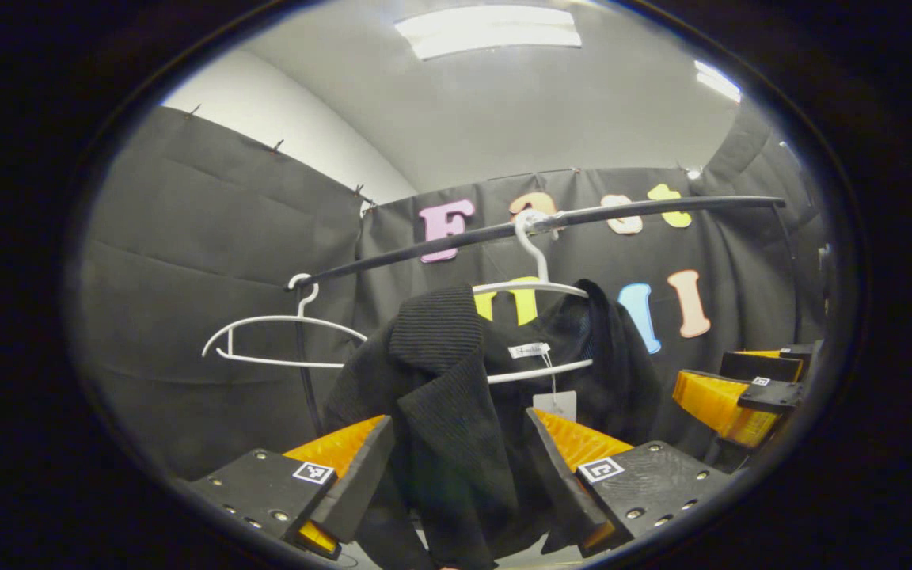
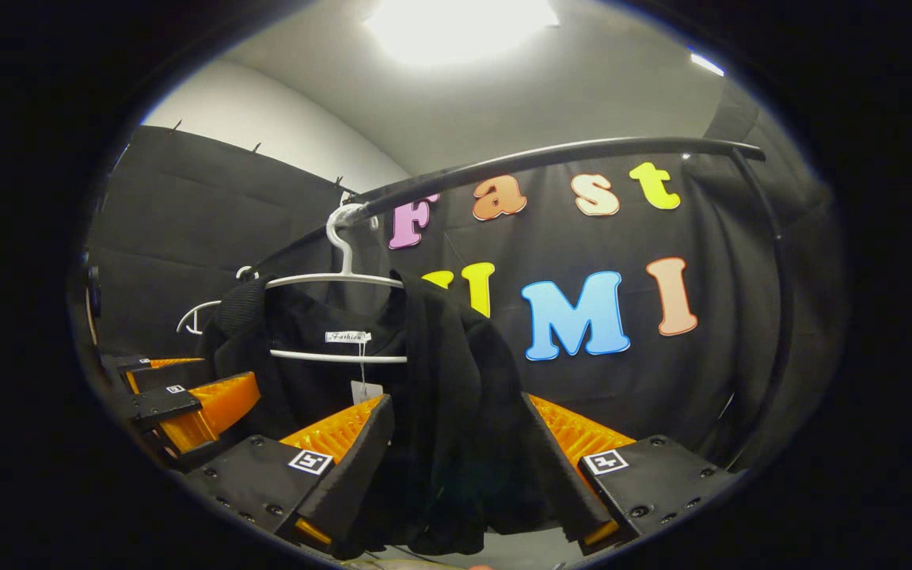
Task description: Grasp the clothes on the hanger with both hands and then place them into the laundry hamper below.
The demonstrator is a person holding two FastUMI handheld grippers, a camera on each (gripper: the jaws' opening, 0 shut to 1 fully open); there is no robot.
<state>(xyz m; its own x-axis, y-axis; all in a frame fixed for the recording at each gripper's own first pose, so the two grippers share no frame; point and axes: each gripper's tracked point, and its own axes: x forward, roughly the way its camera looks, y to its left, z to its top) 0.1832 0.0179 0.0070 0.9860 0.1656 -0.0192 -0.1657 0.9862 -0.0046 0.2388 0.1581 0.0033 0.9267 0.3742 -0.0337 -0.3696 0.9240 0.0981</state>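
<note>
A black jacket (image 1: 440,372) hangs on a white hanger (image 1: 533,286) from a black rail (image 1: 622,210). My left gripper (image 1: 458,419) is open, and the jacket's ribbed collar and front panel hang between its fingers. In the right gripper view the same jacket (image 2: 456,348) hangs from its hanger (image 2: 337,277). My right gripper (image 2: 457,404) is open around the drooping shoulder and sleeve. Each gripper also appears in the other's view: the right one (image 1: 705,372) at the far right, the left one (image 2: 226,374) at the far left. A white tag (image 1: 555,404) dangles inside the neck.
An empty white hanger (image 1: 282,340) hangs further left on the rail, also seen behind the jacket (image 2: 195,313). The rail (image 2: 543,154) bends down into a post (image 2: 777,317) at the right. Black cloth walls close in behind and on both sides.
</note>
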